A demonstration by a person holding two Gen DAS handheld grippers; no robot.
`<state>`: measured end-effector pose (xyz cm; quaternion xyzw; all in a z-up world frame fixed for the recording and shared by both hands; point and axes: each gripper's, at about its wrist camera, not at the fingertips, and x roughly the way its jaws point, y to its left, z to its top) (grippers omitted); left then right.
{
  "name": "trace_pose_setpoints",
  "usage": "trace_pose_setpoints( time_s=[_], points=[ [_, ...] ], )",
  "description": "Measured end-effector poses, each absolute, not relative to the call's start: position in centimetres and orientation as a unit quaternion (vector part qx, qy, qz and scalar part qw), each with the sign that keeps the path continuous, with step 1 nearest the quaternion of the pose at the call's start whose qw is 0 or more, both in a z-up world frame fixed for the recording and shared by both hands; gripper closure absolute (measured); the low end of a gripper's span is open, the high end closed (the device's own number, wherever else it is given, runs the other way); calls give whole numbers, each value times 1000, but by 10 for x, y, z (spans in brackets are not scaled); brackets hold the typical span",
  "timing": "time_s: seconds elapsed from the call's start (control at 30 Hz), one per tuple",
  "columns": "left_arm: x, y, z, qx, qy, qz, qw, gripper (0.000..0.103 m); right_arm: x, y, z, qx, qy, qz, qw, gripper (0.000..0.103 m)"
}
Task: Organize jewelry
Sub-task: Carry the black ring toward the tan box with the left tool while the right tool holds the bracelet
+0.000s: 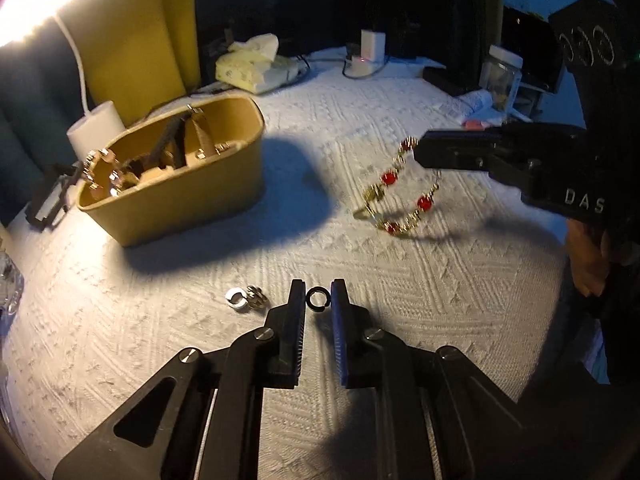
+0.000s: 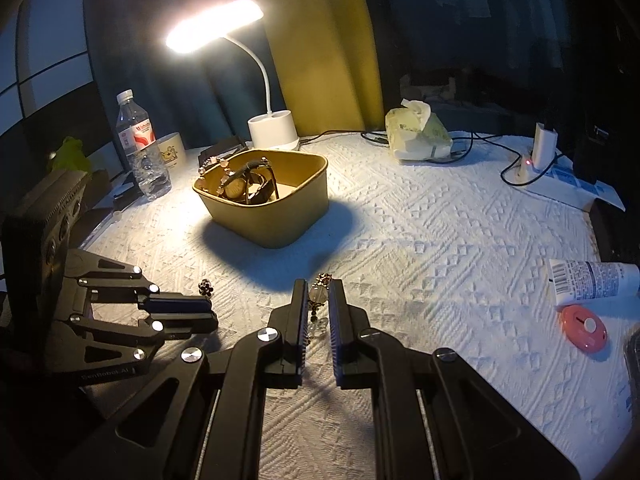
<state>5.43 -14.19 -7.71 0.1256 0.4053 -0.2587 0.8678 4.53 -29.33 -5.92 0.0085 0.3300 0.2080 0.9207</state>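
Jewelry partly fills the tan oval box (image 1: 180, 204); left gripper (image 1: 318, 296) pinches a small black ring (image 1: 318, 298), right gripper (image 2: 318, 300) clamps a gold red-beaded bracelet (image 1: 394, 196).

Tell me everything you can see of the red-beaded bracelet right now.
The bracelet is a loop of gold-coloured links set with round red beads. It hangs from the closed tips of the right gripper, which pinch its upper end; its lower end reaches the white textured cloth, though contact is unclear. It sits to the right of the tan box, apart from it. In the right wrist view it shows between the fingers.
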Motion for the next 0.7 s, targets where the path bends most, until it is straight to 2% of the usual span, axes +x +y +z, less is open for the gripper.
trace_pose_setpoints(
  time_s=[0.7],
  points=[
    [74,-90,-18,90,320,-212,919,89,68,-260,-15,-34,290,224,930,93]
  ],
)
